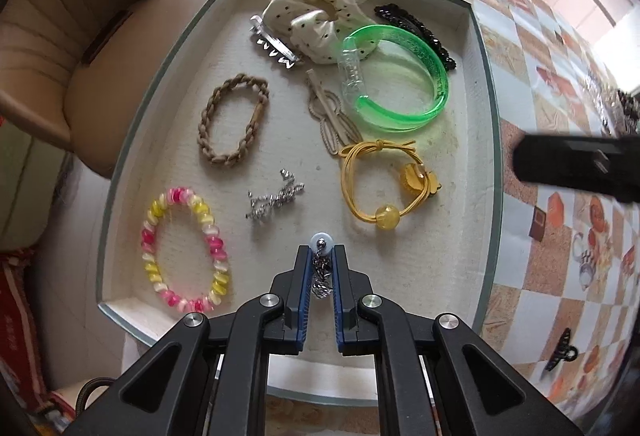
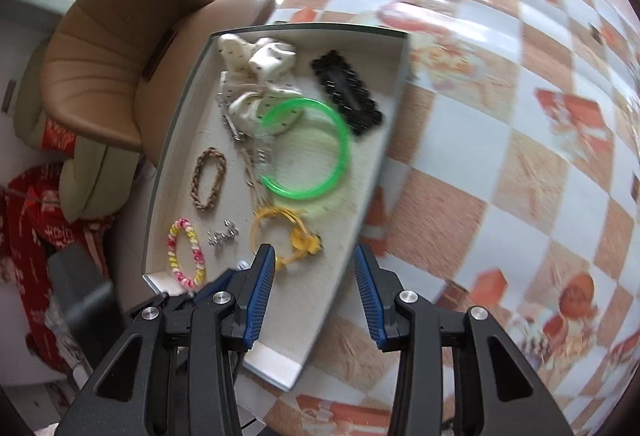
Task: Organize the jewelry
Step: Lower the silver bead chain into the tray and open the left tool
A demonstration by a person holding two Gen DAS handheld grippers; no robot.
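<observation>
A shallow white tray (image 1: 476, 164) holds jewelry: a green bangle (image 1: 416, 76), a spotted cream scrunchie (image 1: 316, 8), a brown braided band (image 1: 234, 118), a pink and yellow bead bracelet (image 1: 186, 252), a yellow cord tie (image 1: 380, 180), a silver clip (image 1: 276, 198). My left gripper (image 1: 321, 262) is shut on a silver chain piece with a pale round bead (image 1: 321, 241), just above the tray's near part. My right gripper (image 2: 314, 268) is open and empty over the tray's (image 2: 384, 164) near right edge. The view is blurred.
A tan chair (image 1: 64, 48) stands left of the tray. The table has an orange and white checked cloth (image 1: 560, 276). A black hair claw (image 1: 560, 354) lies on the cloth at the right. A black beaded clip (image 2: 346, 92) lies in the tray's far corner.
</observation>
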